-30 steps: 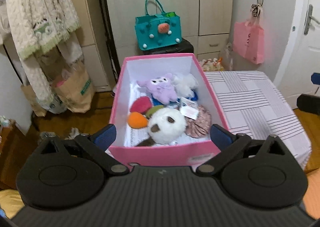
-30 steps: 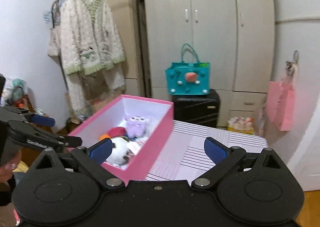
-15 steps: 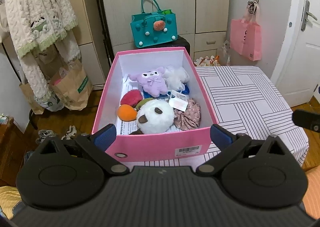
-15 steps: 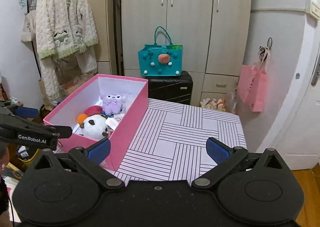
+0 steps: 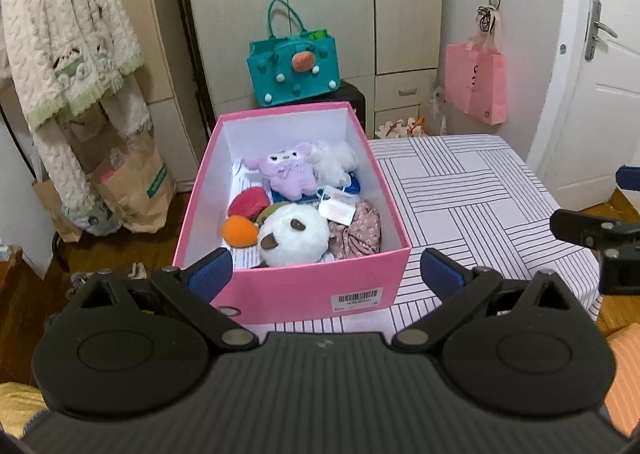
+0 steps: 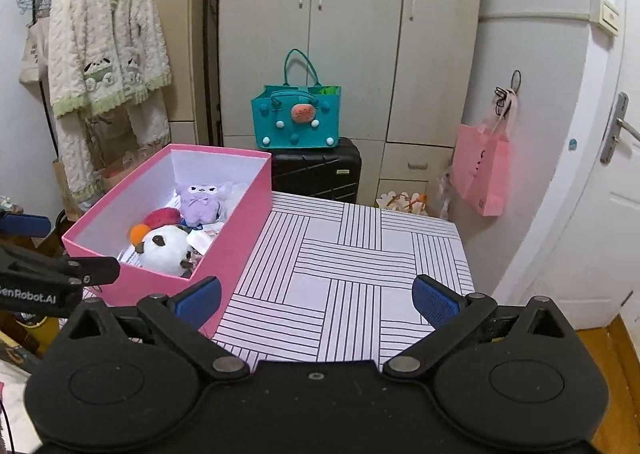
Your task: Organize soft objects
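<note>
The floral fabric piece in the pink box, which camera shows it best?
The left wrist view. It looks down into the pink box, so the floral fabric piece shows clearly beside the white round plush. In the right wrist view the near box wall and the plush hide nearly all of it.

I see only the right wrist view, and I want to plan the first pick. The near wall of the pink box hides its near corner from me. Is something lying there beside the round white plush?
Observer: Yes. In the left wrist view a floral pink cloth lies in that corner of the pink box, touching the round white plush.
Operator: Is the left gripper holding anything?
Observer: No. The left gripper is open, with nothing between its fingers.
Operator: Does the box carry any label?
Observer: Yes, a barcode sticker is on the outside of the near wall.
</note>
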Tool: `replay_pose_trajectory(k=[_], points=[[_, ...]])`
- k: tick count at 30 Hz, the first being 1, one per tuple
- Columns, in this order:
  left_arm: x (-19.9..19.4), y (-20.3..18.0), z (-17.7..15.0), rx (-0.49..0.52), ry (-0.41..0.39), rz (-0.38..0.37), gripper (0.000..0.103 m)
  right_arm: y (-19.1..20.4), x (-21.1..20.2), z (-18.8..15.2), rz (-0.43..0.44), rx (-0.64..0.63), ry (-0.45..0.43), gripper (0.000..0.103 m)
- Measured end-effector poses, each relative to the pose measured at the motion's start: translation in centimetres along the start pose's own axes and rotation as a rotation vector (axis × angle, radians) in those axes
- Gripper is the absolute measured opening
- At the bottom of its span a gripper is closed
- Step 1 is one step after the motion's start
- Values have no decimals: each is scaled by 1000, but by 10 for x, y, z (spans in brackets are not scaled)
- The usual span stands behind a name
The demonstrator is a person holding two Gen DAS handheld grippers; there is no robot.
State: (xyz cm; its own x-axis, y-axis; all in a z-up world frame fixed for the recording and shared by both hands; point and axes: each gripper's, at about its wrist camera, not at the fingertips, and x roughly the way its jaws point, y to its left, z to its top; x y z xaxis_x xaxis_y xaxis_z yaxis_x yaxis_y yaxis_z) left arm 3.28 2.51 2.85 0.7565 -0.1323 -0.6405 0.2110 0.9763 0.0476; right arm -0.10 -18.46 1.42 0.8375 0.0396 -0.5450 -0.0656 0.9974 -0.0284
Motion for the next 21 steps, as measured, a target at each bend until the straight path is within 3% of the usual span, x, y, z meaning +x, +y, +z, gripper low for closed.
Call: replay_pose_trajectory(k=[21], points=[[-8, -7, -6, -7, -24, 42, 102, -5, -25, -9, -55, 31, -48, 103]])
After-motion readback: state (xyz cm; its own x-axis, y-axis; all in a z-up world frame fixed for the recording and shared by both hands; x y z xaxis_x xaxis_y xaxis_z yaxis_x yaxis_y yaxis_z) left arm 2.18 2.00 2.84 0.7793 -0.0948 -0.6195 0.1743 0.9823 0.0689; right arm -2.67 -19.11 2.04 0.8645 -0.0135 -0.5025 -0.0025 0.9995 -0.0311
